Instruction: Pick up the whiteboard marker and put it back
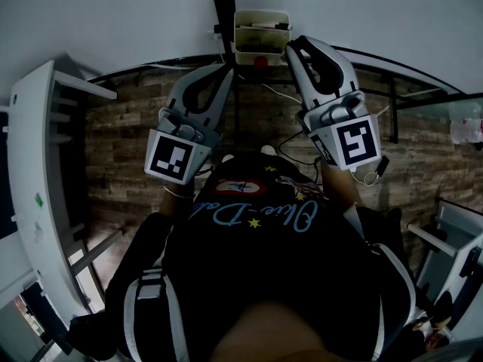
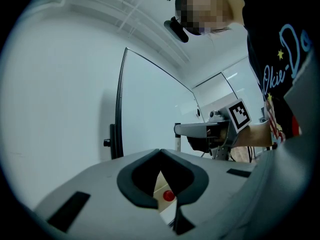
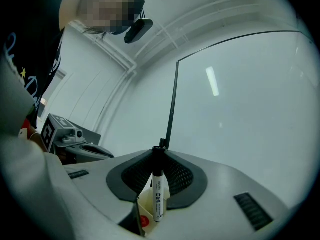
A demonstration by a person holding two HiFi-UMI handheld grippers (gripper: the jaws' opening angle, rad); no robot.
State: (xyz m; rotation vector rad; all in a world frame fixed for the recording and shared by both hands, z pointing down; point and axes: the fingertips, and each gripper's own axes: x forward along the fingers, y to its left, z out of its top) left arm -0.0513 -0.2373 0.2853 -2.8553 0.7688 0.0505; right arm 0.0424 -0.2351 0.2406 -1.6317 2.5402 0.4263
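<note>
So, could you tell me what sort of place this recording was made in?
Probably an office or meeting room: there is a large whiteboard with a dark frame, a cream holder by it, and wood-look flooring. The right tongs grip a whiteboard marker.

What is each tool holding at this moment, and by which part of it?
The right tool is shut on the whiteboard marker, pinching it near its black cap end. The left tool is shut and holds nothing.
</note>
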